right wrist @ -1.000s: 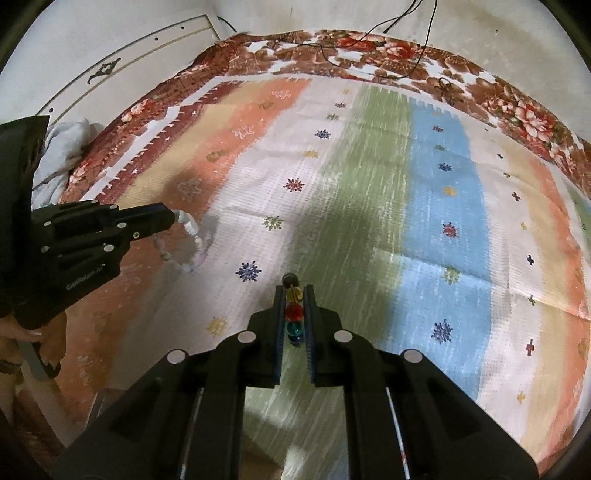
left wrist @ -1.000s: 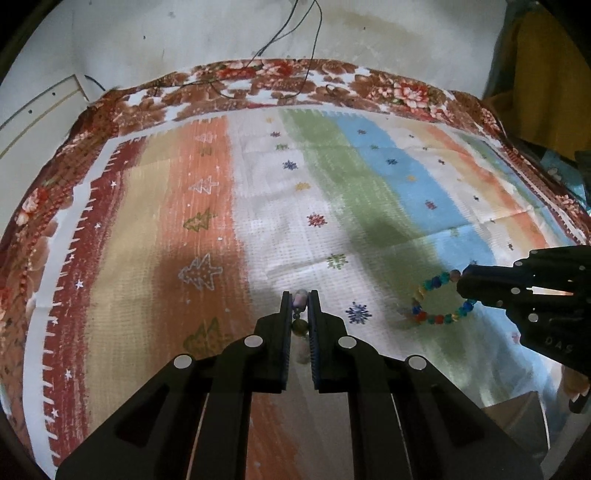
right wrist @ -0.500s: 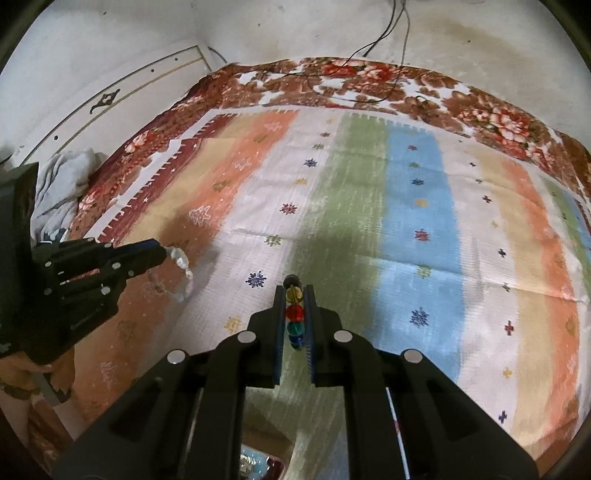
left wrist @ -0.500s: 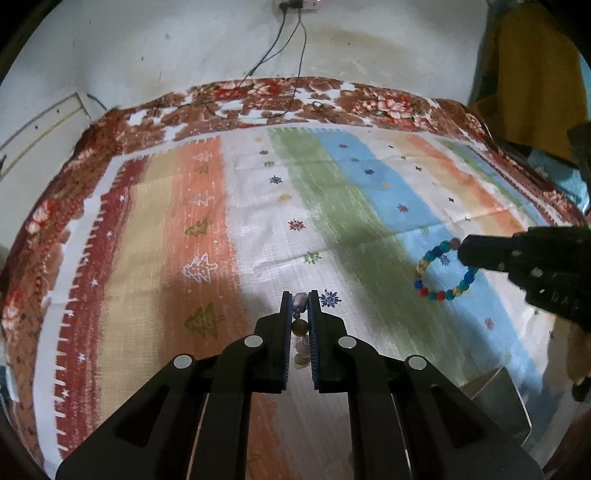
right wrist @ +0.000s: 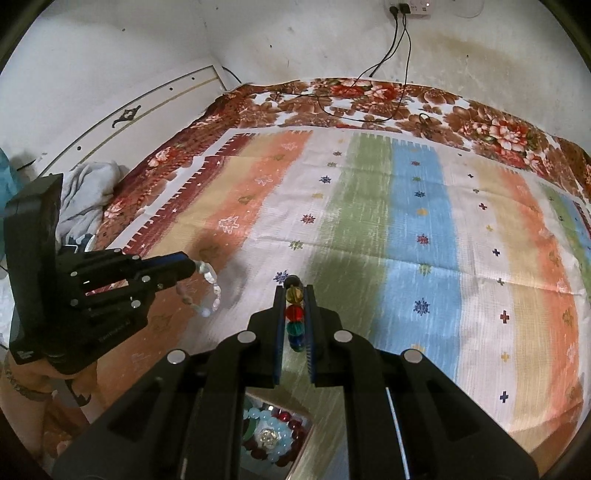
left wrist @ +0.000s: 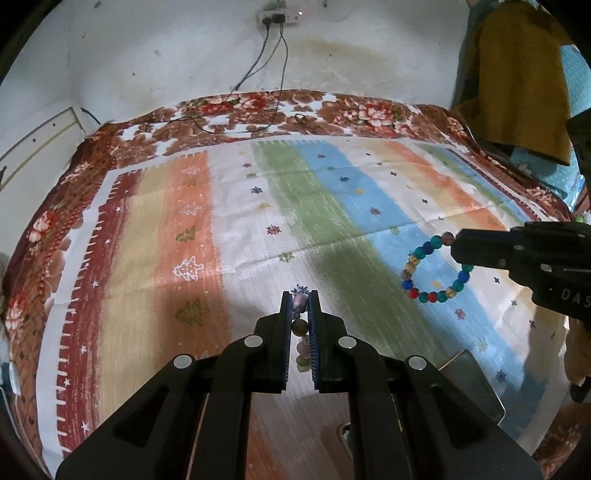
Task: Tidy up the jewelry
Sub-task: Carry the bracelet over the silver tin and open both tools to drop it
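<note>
Striped cloth (left wrist: 258, 206) spread over bed, floral border at far edge. Left gripper (left wrist: 300, 299) clenched on pale bead bracelet (right wrist: 210, 288), loop dangling off fingertips above orange stripe. Right gripper (right wrist: 294, 291) clamped on multicoloured bead bracelet (left wrist: 436, 273), yellow, red, green, blue beads pinched between pads, rest of ring hanging clear of cloth over blue stripe. Jewelry box (right wrist: 275, 439) low beneath right gripper, holding more beads, red and light blue. Cables (right wrist: 399, 48) trailing from wall socket onto border.

Striped cloth (left wrist: 258, 206) over floral bedspread (left wrist: 332, 110), cables (left wrist: 273, 74) from wall socket (left wrist: 277, 16), mustard garment (left wrist: 517, 74)
</note>
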Demonstrator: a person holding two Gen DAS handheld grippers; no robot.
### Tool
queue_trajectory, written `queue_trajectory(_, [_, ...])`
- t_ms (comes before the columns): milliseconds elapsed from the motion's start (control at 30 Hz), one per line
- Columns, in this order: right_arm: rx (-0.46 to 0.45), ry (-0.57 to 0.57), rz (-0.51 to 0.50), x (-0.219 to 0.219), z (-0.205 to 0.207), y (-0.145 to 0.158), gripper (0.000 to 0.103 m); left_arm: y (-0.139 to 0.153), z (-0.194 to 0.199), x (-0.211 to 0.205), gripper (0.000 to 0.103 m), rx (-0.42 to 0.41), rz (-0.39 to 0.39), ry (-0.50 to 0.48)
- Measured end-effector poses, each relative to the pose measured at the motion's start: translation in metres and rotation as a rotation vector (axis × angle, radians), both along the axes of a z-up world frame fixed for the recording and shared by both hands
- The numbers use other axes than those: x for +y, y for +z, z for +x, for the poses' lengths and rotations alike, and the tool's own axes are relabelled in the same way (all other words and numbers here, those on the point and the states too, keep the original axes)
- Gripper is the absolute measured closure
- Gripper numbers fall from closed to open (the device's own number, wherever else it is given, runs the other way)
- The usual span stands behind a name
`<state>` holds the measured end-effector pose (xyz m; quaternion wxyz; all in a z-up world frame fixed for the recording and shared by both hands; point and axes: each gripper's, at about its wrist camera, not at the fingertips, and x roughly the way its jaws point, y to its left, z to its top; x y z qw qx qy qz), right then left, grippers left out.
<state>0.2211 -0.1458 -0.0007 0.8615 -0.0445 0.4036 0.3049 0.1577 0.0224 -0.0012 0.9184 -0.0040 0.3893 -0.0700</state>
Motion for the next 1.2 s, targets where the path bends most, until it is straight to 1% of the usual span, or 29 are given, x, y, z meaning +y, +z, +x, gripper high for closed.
queue_trajectory(167, [0.002, 0.009, -0.006, 0.000, -0.013, -0.001, 0.092, 0.005, -0.009, -0.002, 0.095, -0.014, -0.010, -0.005])
queue_trajectory(567, [-0.011, -0.008, 0.043, -0.014, -0.033, 0.008, 0.092, 0.025, -0.037, -0.018, 0.095, -0.066, -0.036, -0.057])
queue_trajectory(800, [0.003, 0.003, 0.067, -0.020, -0.047, 0.007, 0.092, 0.025, -0.056, -0.028, 0.095, -0.063, -0.053, -0.091])
queue_trajectory(1033, [0.010, 0.017, 0.073, -0.025, -0.068, 0.003, 0.092, 0.028, -0.079, -0.043, 0.095, -0.079, -0.062, -0.128])
queue_trajectory(1200, [0.044, 0.022, 0.068, -0.028, -0.081, -0.008, 0.092, 0.022, -0.091, -0.051, 0.095, -0.071, -0.060, -0.131])
